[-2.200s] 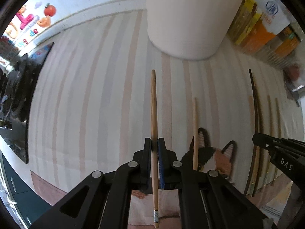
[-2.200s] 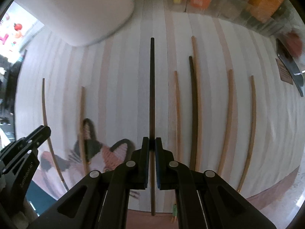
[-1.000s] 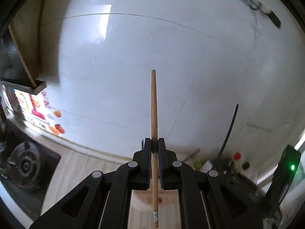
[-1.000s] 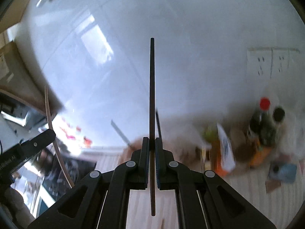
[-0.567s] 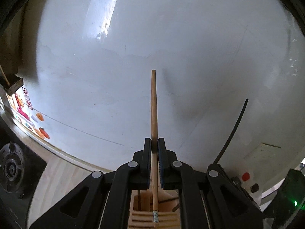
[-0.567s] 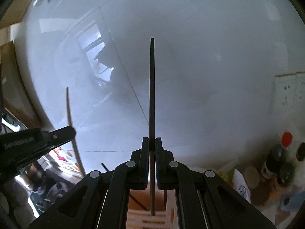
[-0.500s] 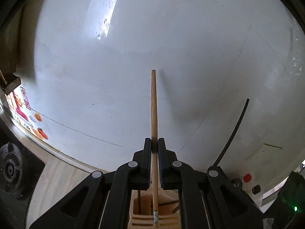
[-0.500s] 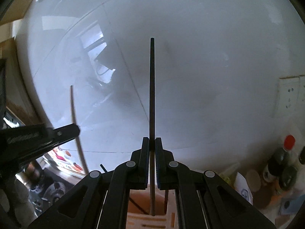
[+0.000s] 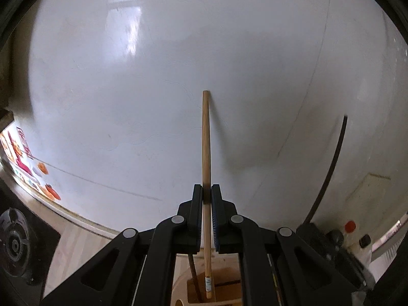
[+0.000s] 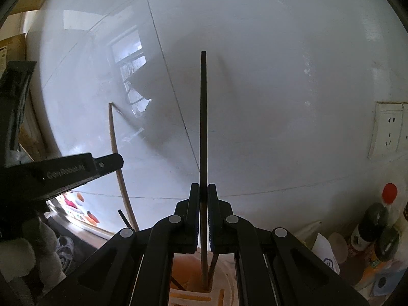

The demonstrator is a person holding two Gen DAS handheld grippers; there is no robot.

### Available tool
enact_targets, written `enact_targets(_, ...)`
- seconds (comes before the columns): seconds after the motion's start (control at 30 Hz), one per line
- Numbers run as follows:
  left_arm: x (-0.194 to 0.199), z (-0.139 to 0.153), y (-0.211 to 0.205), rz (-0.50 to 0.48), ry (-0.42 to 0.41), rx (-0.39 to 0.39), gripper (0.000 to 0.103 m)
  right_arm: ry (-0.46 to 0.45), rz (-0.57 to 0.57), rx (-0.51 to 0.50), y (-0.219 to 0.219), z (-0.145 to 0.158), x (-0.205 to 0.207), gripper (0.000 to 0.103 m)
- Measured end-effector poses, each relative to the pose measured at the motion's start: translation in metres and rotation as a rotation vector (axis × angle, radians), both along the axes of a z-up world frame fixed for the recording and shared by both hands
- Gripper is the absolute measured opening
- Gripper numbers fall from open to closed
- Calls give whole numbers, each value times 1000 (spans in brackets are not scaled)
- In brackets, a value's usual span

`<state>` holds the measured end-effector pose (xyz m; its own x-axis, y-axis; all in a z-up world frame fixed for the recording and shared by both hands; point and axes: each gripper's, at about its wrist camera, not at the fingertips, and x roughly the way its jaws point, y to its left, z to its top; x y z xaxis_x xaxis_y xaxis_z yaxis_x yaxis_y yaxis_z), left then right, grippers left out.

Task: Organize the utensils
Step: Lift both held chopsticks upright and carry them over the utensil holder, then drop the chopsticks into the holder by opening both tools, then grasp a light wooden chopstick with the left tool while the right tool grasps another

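Observation:
My left gripper [image 9: 207, 193] is shut on a light wooden chopstick [image 9: 206, 142] that stands upright, its lower end over the slots of a wooden-topped utensil holder [image 9: 224, 288] below the fingers. My right gripper [image 10: 203, 192] is shut on a dark chopstick [image 10: 203, 117], also upright, with its lower end at an opening of the same holder [image 10: 188, 275]. In the right wrist view the left gripper's finger [image 10: 76, 168] and its light chopstick [image 10: 116, 153] show at the left. The dark chopstick [image 9: 331, 168] shows at the right of the left wrist view. A dark stick [image 9: 192, 272] stands in the holder.
A white tiled wall [image 9: 178, 76] fills both views. A stove burner [image 9: 15, 242] lies low left, bottles with red caps [image 10: 382, 219] and packets low right, and a wall socket [image 10: 387, 132] on the right. A gloved hand [image 10: 23, 252] holds the left tool.
Both grippers rose from the striped mat with their chopsticks, tipped them upright and came over the holder. In the last half second both sank a little toward its slots.

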<state>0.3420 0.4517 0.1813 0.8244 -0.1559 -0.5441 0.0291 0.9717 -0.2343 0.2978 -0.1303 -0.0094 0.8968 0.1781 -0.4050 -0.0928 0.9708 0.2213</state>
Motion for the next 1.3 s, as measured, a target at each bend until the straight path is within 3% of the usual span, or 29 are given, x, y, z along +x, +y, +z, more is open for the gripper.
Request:
enact_targets(0.23, -11, 1, 11, -20, 63, 30, 10, 27, 38, -1, -2, 2, 1, 7)
enact_targets(0.27, -16, 6, 13, -18, 60, 31, 14, 38, 43, -1, -3, 3, 1, 11)
enact_targets(0.33, -27, 15, 17, -7, 48, 35, 32, 53, 52, 6, -9, 5, -2, 19)
enact_targets(0.4, -39, 25, 26, 29, 57, 46, 70, 54, 60, 12, -12, 10, -7, 26)
enact_targets(0.47, -52, 34, 36, 70, 37, 44, 81, 49, 55, 11, -16, 16, -13, 40)
enact_targets(0.53, -66, 39, 45, 106, 45, 65, 87, 48, 50, 18, -22, 22, -22, 45)
enact_targets(0.6, -78, 41, 48, 121, 56, 76, 101, 51, 40, 33, -30, 28, -30, 54)
enact_targets(0.77, -124, 36, 42, 170, 96, 130, 103, 90, -27, 31, -46, 38, -61, 68)
enact_targets(0.9, -154, 13, 33, 147, 175, 137, 103, 160, -77, 41, -61, 33, -92, 78)
enact_targets(0.97, -169, 1, 20, 130, 218, 153, 103, 204, -104, 33, -67, 23, -109, 88)
enact_targets(1.2, -204, -67, -13, 84, 400, 227, 103, 394, -124, 28, -87, -43, -151, 89)
enact_targets(1.23, -208, -76, -18, 78, 423, 230, 103, 430, -119, 32, -87, -53, -151, 87)
enact_targets(1.3, -211, -100, -26, 60, 484, 230, 103, 525, -94, 44, -91, -82, -156, 71)
